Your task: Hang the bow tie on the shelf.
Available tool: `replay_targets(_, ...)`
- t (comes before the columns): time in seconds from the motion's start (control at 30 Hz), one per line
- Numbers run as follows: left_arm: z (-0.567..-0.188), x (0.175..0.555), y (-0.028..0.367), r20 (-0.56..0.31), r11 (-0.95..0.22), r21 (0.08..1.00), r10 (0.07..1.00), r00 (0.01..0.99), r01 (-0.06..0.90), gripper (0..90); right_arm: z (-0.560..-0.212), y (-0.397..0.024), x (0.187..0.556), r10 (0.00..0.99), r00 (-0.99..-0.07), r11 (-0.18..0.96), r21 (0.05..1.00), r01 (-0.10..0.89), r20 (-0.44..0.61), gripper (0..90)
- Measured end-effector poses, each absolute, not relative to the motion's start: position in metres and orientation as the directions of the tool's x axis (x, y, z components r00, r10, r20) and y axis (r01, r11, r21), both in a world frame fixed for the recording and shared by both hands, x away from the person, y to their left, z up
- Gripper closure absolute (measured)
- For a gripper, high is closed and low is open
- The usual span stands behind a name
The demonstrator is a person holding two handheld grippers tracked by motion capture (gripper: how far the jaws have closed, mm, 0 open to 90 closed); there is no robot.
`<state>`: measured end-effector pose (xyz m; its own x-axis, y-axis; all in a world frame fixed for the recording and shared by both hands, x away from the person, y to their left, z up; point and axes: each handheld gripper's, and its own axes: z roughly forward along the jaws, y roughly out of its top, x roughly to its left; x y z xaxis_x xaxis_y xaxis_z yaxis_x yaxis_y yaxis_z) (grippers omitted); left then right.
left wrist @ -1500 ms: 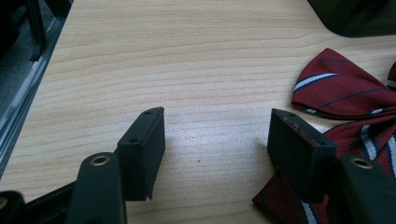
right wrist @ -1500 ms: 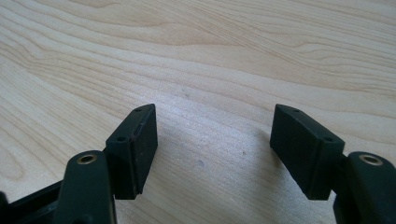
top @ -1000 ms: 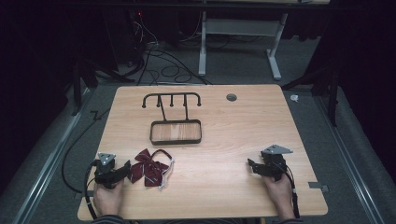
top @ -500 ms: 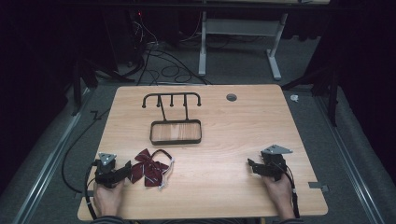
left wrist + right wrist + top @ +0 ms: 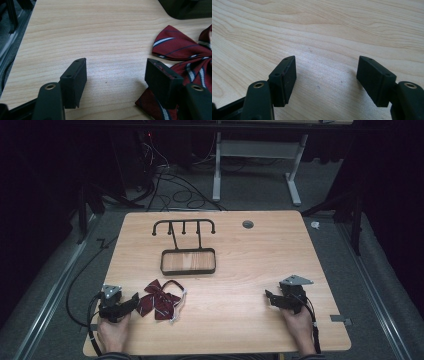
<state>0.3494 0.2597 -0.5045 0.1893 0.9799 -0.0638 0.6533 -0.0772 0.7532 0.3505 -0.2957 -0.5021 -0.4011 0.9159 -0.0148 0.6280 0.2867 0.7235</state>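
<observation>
left gripper (image 5: 134, 300) is held low over the table (image 5: 240, 270), jaws spread, nothing gripped. the red striped bow tie (image 5: 160, 303) is seen just right of its jaws. right gripper (image 5: 269, 297) is likewise released, well apart.

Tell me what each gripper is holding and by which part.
Nothing is held. The left gripper stands open beside the bow tie; the right gripper is open over the bare table.
</observation>
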Motion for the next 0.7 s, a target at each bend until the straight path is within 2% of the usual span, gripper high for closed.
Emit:
replay_targets(0.17,-0.5,0.347,0.257,-0.051,-0.099,0.75,0.977,0.207,0.654,36.9,-0.502,-0.296,0.35,0.916,-0.401,0.286,0.723,0.628,-0.014,33.6)
replay_targets(0.7,-0.477,0.332,0.243,-0.089,-0.113,0.79,0.951,0.295,0.603,39.2,-0.502,-0.296,0.35,0.916,-0.401,0.287,0.723,0.628,-0.015,33.6)
